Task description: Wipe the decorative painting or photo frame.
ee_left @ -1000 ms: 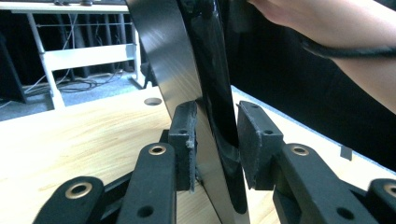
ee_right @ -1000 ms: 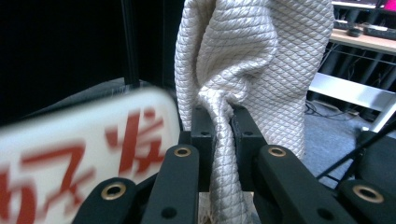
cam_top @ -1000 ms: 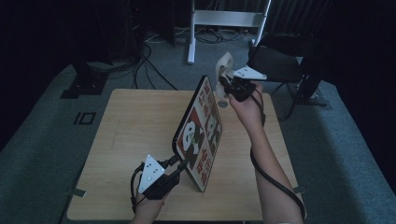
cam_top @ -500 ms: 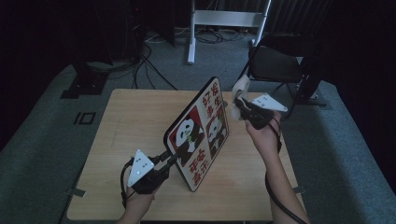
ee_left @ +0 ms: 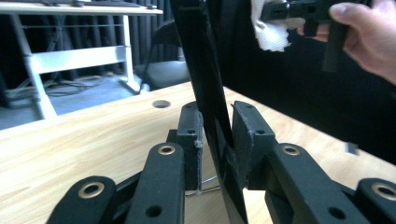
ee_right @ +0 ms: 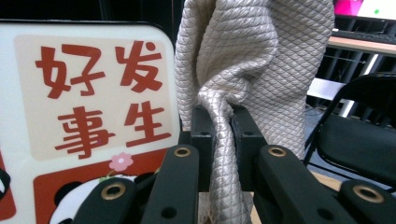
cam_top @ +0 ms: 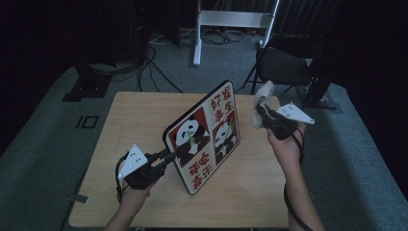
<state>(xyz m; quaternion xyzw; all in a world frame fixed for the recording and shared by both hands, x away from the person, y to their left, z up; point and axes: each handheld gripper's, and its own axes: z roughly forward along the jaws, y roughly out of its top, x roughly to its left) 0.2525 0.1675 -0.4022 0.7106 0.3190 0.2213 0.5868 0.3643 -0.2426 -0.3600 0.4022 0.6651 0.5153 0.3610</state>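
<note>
Item 1 — panda board [cam_top: 204, 137]: a flat rectangular panel with rounded corners, black edge, printed face showing 2 pandas and red characters on cream and red fields. It stands on its lower edge on the wooden table [cam_top: 130, 115], tilted, its printed face toward the person's right side. In the left gripper view the panel shows edge-on as a thin dark slab [ee_left: 201, 70] rising between the 2 pads.

Item 2 — left gripper [cam_top: 161, 159]: at the board's near lower corner, low over the table; its jaws have just been closing and now clamp the board's edge from both faces.

Item 3 — cloth [cam_top: 262, 103]: pale, quilted diamond weave, bunched; in the right gripper view it [ee_right: 247, 60] billows above the pads.

Item 4 — right gripper [cam_top: 262, 115]: held up beside the board's far upper corner, apart from it; jaws pinched together on a fold of the cloth.

Item 5 — black chair [cam_top: 284, 65] on the floor beyond the table.
</note>
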